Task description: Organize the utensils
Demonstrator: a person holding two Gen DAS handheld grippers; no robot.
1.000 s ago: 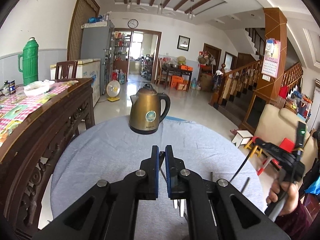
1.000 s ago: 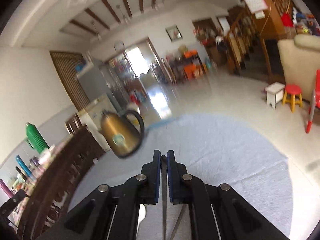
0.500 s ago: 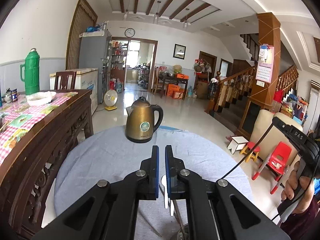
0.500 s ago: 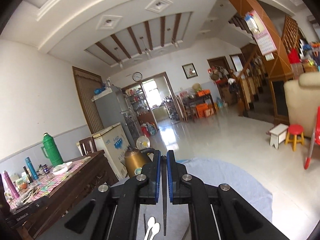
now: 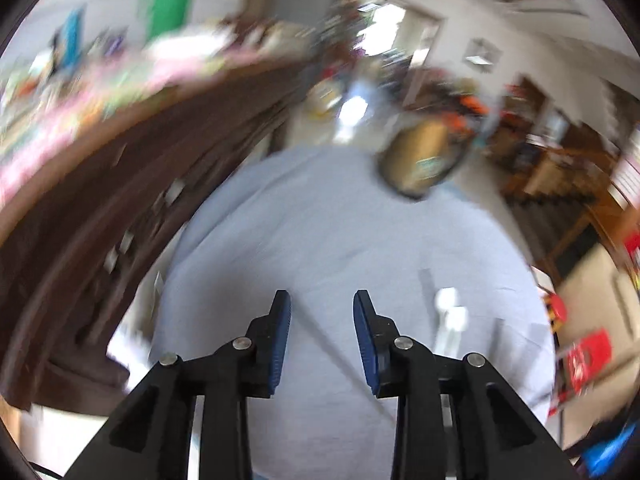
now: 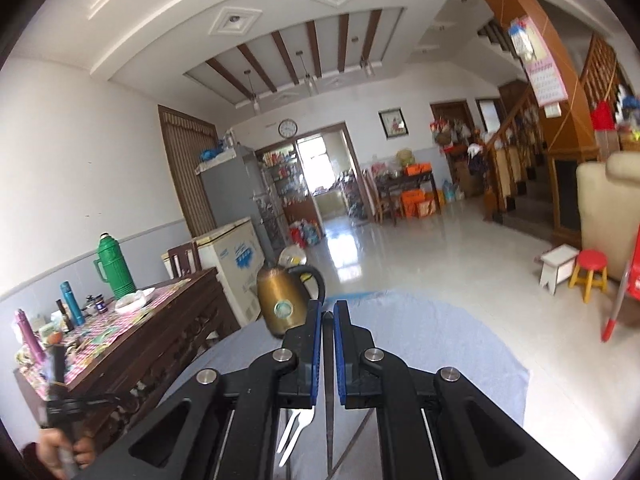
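Motion blur smears most of the left wrist view, yet the left gripper (image 5: 322, 300) reads clearly: its blue-padded fingers (image 5: 280, 336) stand spread apart with nothing between them, above a round table under a grey cloth (image 5: 340, 240). Left of that cloth a dark wooden sideboard (image 5: 100, 200) runs along the wall, with a green flask (image 5: 168, 0) as a blurred streak at the top. A thin pale stick-like utensil (image 5: 332, 344) lies on the cloth, running diagonally beneath the open fingers; what kind it is cannot be told. Further right, white utensils (image 5: 450, 312) lie on the cloth, too blurred to name, and a brass-coloured kettle (image 5: 424, 160) stands at the far edge. In the right wrist view, which is sharp, a hand (image 6: 60, 450) at the lower left grips a black handle. The right gripper (image 6: 327, 316) is clamped on a thin dark rod-like utensil (image 6: 328, 420), held between its pads with the tip showing at the fingertips. Below the fingers a white fork (image 6: 296, 428) lies on the cloth, just left of the held piece.
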